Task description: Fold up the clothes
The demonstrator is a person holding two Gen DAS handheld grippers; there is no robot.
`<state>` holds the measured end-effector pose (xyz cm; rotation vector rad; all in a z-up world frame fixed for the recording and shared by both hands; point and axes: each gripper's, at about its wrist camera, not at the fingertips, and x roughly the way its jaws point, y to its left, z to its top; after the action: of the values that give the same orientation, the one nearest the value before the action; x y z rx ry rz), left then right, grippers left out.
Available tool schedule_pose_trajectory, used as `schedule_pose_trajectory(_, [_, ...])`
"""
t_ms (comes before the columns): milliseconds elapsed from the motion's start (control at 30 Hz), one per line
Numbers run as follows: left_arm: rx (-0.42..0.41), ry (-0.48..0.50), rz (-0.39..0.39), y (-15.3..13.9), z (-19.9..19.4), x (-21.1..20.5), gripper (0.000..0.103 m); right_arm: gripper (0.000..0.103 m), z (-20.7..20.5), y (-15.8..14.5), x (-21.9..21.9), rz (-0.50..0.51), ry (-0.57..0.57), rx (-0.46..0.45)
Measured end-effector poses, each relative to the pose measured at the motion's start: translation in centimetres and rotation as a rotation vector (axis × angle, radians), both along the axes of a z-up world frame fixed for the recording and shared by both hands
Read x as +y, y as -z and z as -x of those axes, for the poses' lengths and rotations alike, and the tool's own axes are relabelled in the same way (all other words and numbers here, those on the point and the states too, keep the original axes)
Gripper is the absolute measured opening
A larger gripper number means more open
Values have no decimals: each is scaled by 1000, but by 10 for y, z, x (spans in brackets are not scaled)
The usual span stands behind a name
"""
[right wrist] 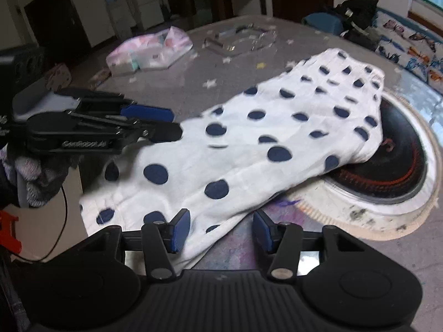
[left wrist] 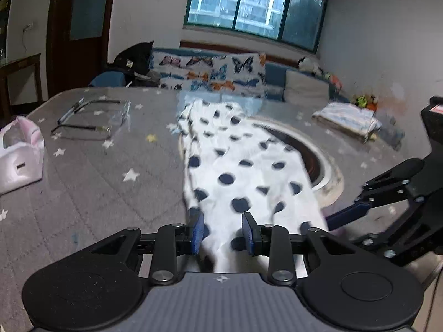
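A white garment with dark blue dots lies stretched along the grey star-patterned table, its far end over a round black-and-white disc. My left gripper is open, its blue pads either side of the garment's near edge. In the right wrist view the garment runs from near left to far right. My right gripper is open over the garment's near corner, pads apart, cloth by the left pad. The left gripper shows at the left there, the right gripper at the right of the left view.
A folded striped cloth lies at the far right of the table. A clear plastic bag and a pink-white package lie at the left. A butterfly-print sofa stands behind the table. The disc lies right of the garment.
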<state>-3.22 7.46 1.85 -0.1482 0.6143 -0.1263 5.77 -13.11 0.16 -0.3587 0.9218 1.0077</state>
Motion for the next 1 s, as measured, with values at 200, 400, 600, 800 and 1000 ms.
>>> schedule_pose_trajectory(200, [8,41,19,0,4,-12,33,46,-6,2,-3,-25,41,31])
schedule_pose_trajectory(400, [71,17,42,16,1,-6,17,27,-4,16,-2,-29,54,85])
schedule_pose_trajectory(600, [73,31,-7,17,0,-12,18,27,1,11,-8,-23,48,70])
schedule_pose_trajectory(800, [73,75,13,10,-11,-23,18,28,-15,-9,-14,-95,108,3])
schedule_pose_trajectory(1000, [72,119,33,4,-22,-34,18,28,-42,0,-7,-129,136,42])
